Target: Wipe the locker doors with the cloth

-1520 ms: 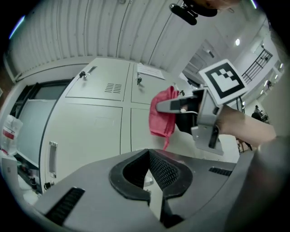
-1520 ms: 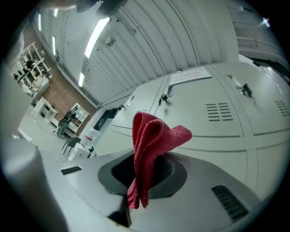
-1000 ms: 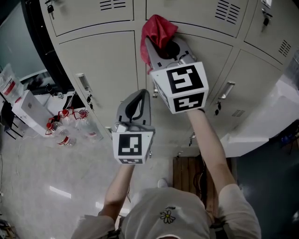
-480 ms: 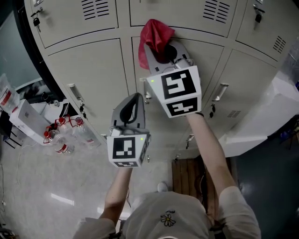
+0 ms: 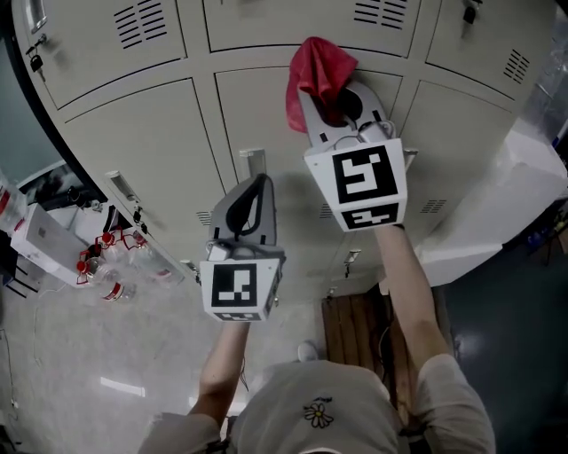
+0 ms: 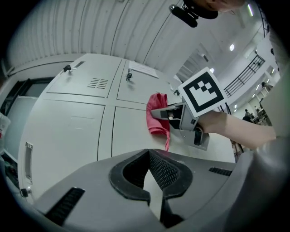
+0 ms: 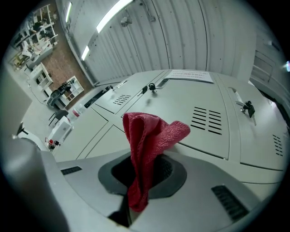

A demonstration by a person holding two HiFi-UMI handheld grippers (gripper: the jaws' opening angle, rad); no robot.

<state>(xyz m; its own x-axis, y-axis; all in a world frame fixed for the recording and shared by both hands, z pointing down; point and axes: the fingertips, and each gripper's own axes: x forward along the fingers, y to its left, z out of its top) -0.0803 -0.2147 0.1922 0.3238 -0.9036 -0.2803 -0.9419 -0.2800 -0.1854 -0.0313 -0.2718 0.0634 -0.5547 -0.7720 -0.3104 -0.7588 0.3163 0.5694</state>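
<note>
Red cloth (image 5: 318, 66) bunched, pinched in jaws of R hand-held gripper (image 5: 328, 102), pressed vs locker door (image 5: 266, 115) nr its top seam, just below vented door (image 5: 293, 22). L hand-held gripper (image 5: 264, 180) lower, jaws together, empty, apart from doors.

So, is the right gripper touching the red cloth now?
Touching. The right gripper view shows the red cloth pinched between the jaws of the right gripper.
</note>
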